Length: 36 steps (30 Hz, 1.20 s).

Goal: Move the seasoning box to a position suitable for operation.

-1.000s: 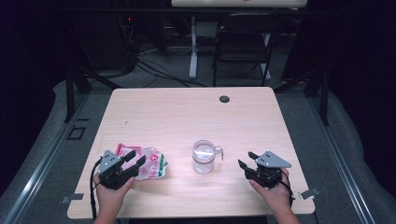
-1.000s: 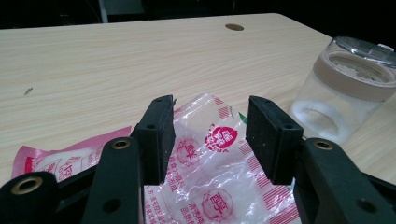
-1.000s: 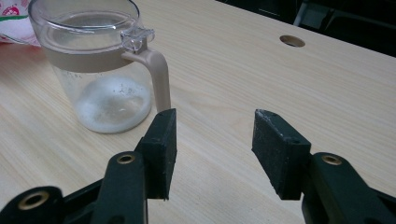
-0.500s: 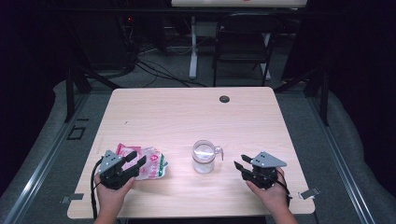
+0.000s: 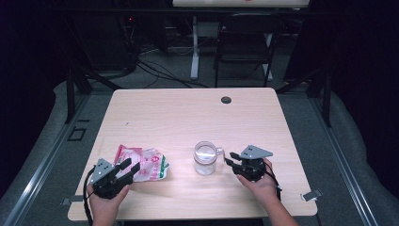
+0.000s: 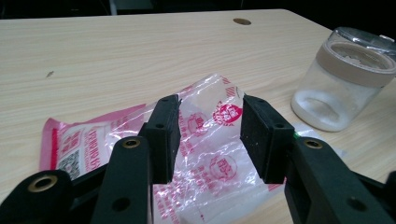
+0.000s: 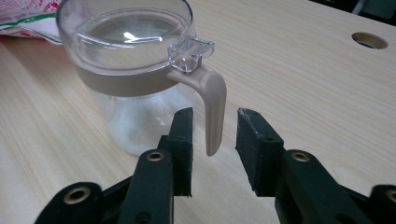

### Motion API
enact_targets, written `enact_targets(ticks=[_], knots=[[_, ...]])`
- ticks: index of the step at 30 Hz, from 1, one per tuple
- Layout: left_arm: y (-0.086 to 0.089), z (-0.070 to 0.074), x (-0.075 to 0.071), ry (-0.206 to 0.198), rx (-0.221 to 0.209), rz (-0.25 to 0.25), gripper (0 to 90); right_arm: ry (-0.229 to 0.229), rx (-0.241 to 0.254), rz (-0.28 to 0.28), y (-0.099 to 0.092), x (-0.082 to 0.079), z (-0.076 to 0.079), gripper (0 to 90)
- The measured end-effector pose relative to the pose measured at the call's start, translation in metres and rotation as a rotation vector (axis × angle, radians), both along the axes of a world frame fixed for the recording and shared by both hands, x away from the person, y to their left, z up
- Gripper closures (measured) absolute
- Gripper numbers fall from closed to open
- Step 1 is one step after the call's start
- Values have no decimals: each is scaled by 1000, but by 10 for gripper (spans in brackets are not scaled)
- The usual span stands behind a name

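Right gripper view has the clear jar (image 7: 135, 84), white powder in its bottom, standing near the table's (image 5: 188, 117) front edge under a transparent lid and tan collar. Its tan handle (image 7: 212, 109) hangs between the right gripper's (image 7: 212, 135) jaws, which have just been closing, pads not yet touching. Leftward, the left gripper (image 6: 210, 135) gapes over a crinkled pink-and-white packet (image 6: 205, 154), closing too.

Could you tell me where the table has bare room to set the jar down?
The far half of the table, up to the round hole, is bare. The near edge is crowded: bag, jar, both grippers.
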State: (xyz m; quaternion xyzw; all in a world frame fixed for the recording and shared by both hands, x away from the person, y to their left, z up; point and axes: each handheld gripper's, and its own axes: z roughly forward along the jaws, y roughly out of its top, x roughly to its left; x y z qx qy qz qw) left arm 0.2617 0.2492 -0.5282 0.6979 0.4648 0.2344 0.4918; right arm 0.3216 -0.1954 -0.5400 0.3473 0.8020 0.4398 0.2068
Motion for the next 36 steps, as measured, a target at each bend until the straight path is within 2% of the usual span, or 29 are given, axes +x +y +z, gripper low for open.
enact_targets(ticks=[5,13,17,27,34,36], knots=[[5,0,-7,4,4,22,576,17,-25,7,9,10,-5,666],[5,-1,-14,6,12,22,597,47,-50,-11,17,23,-12,679],[3,-1,-16,7,21,16,604,56,-36,0,19,25,-13,735],[0,-1,-15,6,26,6,605,59,-46,-9,22,26,-15,768],[-4,0,-16,-10,57,10,568,50,-72,4,21,23,-14,773],[-7,0,-15,-17,83,5,560,52,-75,1,21,22,-14,773]])
